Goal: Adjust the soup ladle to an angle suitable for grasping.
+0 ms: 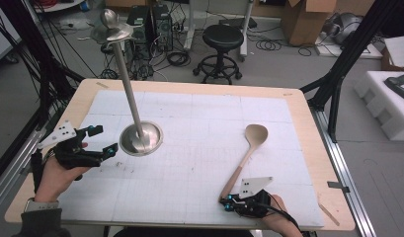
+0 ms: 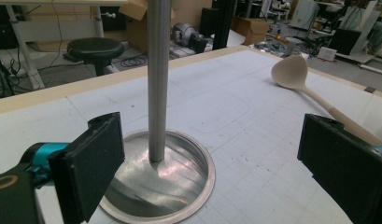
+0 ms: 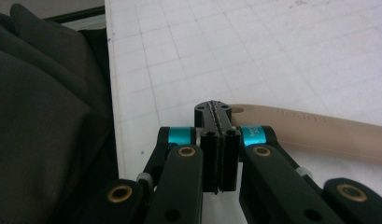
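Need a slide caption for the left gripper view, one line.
Open left claw faces the round steel stand base and upright pole; pale wooden spoon lies beyond.

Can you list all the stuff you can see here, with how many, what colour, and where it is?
Metal stand: one, silver, round base left of middle, tall pole pointing up.
Wooden spoon: one, pale tan, lying flat on the right side.
Mat: one, white with a grid, covering the table.
Table: one, light wood.
Stool: one, black, on the floor beyond the table.
Cardboard box: one, brown, far right floor.
Left gripper: one, black, jaws open, beside the stand's base.
Right gripper: one, black, jaws shut, by the spoon's handle end.
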{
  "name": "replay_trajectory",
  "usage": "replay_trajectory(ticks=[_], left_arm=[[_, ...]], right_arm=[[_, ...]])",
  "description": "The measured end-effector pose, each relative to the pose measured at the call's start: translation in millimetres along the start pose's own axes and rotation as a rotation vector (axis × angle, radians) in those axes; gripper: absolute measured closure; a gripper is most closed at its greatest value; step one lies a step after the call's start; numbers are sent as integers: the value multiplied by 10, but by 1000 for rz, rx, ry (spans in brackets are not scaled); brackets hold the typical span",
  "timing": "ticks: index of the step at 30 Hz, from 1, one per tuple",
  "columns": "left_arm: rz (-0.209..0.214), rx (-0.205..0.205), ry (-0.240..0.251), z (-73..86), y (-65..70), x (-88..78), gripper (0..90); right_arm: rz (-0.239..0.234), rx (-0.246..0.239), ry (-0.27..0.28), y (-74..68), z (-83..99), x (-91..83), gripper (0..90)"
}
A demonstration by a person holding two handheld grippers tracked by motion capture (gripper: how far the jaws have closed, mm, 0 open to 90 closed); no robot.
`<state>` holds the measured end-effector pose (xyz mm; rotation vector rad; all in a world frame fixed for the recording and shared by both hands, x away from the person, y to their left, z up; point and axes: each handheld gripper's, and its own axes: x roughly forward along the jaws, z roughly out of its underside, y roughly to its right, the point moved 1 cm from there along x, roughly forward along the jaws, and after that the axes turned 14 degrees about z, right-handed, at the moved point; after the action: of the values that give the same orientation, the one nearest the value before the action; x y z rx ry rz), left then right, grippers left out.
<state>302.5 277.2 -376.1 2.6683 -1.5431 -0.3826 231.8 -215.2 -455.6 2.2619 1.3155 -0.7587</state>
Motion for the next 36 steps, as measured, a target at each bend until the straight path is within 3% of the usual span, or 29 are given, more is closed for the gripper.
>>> replay_trajectory(ticks=[11,14,16,21,23,24,25,28,31,32,33,36], left_arm=[[6,3,-4,3,4,8,77],[5,1,-9,6,2,13,77],[7,2,-10,6,2,12,77],[3,-1,-6,7,-1,10,77],[4,0,-8,8,0,12,77],[4,1,-9,7,1,13,77],[6,0,-7,8,3,17,77],[5,1,-11,10,5,20,77],[6,-1,-10,12,3,23,77],[6,0,-12,12,1,21,77],[6,-1,-10,12,1,20,77],[7,0,-9,10,2,16,77]], right_arm=[[3,-32,13,-1,-33,27,900],[23,-49,10,-10,-29,26,900],[12,-43,-6,-12,-23,20,900],[24,-14,42,115,-39,-36,900],[67,32,74,254,-79,-104,900],[140,76,93,427,-120,-150,900],[140,76,93,427,-120,-150,900],[226,133,88,708,-172,-153,900],[301,148,54,942,-220,-113,900],[340,173,21,1088,-244,-70,900],[340,173,21,1088,-244,-70,900],[375,182,-37,1271,-247,15,900]])
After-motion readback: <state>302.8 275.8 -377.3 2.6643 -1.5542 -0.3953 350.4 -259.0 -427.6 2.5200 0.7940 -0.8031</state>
